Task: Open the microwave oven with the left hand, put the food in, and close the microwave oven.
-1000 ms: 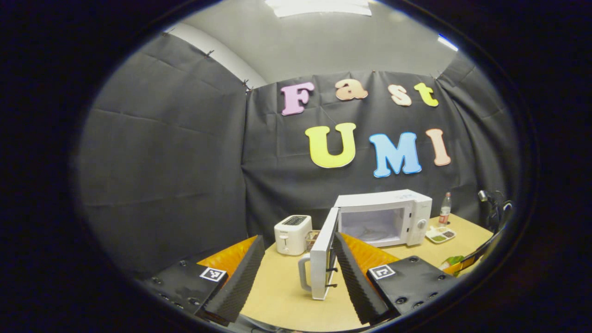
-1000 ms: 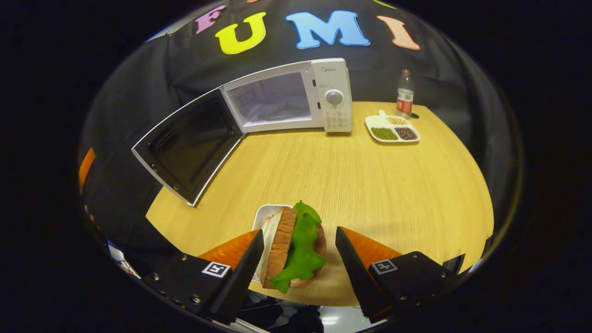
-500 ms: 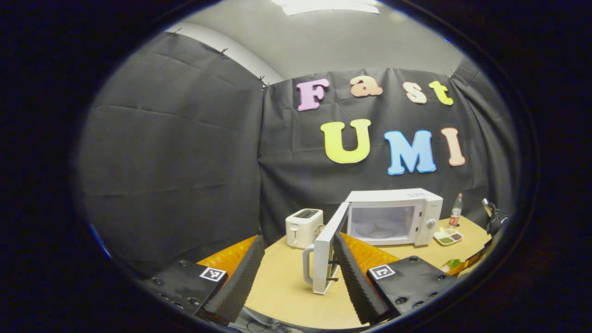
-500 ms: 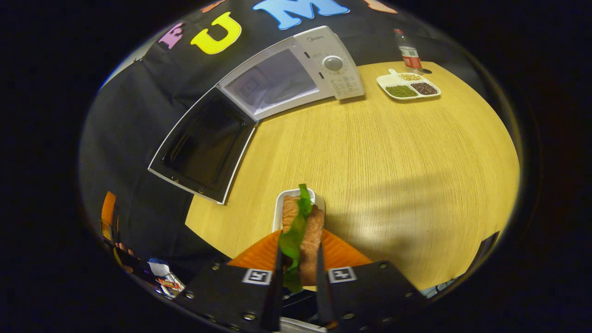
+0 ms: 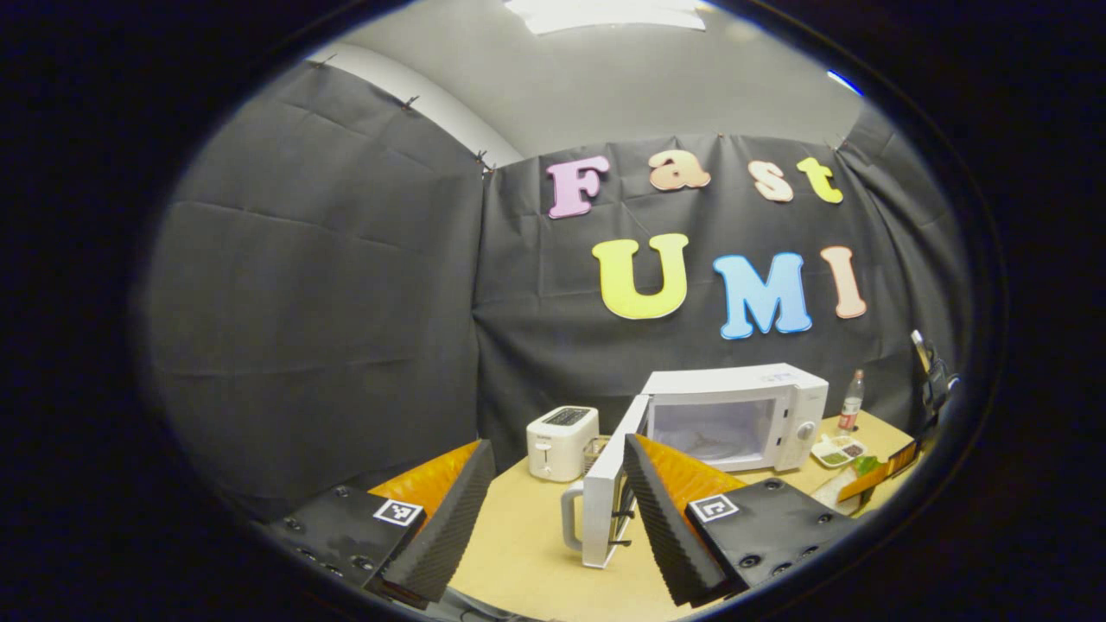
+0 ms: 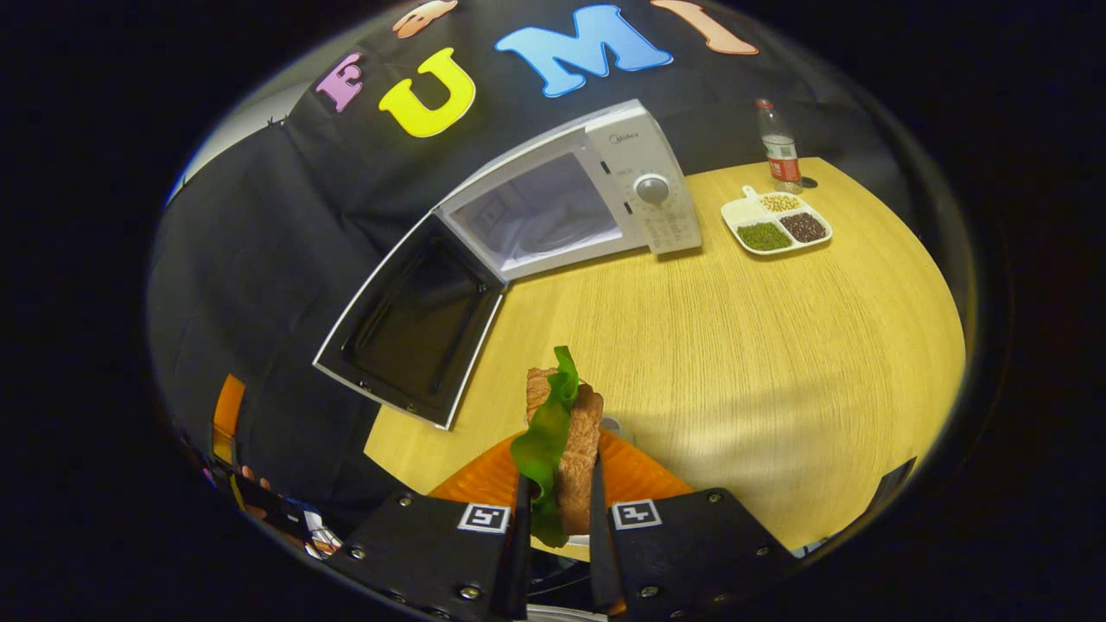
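Right gripper (image 6: 557,527) clamps toast-and-lettuce sandwich (image 6: 560,432) above wooden counter (image 6: 760,345). Left gripper (image 5: 557,510) spread, empty, beside white microwave door (image 5: 605,501). Carry sandwich level into white microwave (image 6: 575,203) cavity; clear door edge.

Black cloth walls (image 5: 302,285), wooden table (image 6: 778,345), ceiling light (image 5: 605,13)

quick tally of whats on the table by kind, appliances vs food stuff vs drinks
appliances: 2, the microwave and the toaster
food: 2, the sandwich held in the right gripper and the divided snack tray
drinks: 1, the bottle
total: 5
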Motion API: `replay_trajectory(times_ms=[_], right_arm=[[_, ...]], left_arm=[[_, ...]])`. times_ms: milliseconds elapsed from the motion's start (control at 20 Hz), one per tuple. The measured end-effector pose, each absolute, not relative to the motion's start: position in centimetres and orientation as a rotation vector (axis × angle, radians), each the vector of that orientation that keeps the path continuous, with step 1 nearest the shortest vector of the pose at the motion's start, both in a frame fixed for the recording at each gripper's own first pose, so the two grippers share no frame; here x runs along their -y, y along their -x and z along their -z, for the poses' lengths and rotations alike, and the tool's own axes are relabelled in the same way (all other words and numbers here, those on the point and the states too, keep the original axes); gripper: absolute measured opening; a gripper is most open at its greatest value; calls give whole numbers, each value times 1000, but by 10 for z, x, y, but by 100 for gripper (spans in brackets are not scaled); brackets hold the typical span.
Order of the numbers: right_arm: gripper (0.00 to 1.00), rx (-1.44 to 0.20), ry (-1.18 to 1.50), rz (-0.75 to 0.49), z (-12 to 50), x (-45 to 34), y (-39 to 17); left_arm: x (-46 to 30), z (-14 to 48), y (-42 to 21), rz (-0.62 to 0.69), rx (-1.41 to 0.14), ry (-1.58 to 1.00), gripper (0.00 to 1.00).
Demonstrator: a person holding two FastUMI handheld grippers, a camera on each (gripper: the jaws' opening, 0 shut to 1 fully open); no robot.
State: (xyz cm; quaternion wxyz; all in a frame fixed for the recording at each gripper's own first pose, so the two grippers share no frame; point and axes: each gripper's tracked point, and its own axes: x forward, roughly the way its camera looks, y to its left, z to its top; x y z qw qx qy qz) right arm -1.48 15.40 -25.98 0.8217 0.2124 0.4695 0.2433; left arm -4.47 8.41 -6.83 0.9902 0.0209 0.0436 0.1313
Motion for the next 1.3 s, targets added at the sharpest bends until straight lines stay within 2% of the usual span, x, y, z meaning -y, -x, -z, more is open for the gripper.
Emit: replay_trajectory(times_ms=[300, 350, 400, 500, 850, 900, 950, 1000, 1300], right_arm=[[28, -877, -506, -464, 238, -201, -45], [28, -855, -519, -453, 236, -209, -55], [28, -837, -529, -442, 235, -217, -64], [28, -798, -551, -413, 235, -230, -83], [28, -667, -629, -275, 253, -269, -152], [28, -650, -641, -255, 256, -273, -162], [28, -639, -658, -237, 261, -278, -172], [28, -629, -676, -224, 265, -283, -181], [28, -574, -780, -142, 294, -308, -233]], left_arm=[[-113, 74, 7, -231, -95, -39, 98], [-121, 75, 2, -231, -96, -42, 94], [-128, 77, -4, -231, -99, -43, 98], [-142, 81, -13, -235, -110, -34, 96], [-185, 99, -34, -241, -149, -28, 98], [-189, 103, -38, -239, -161, -25, 94], [-194, 105, -43, -239, -172, -19, 94], [-198, 108, -47, -239, -182, -15, 98], [-225, 112, -65, -260, -208, -58, 98]])
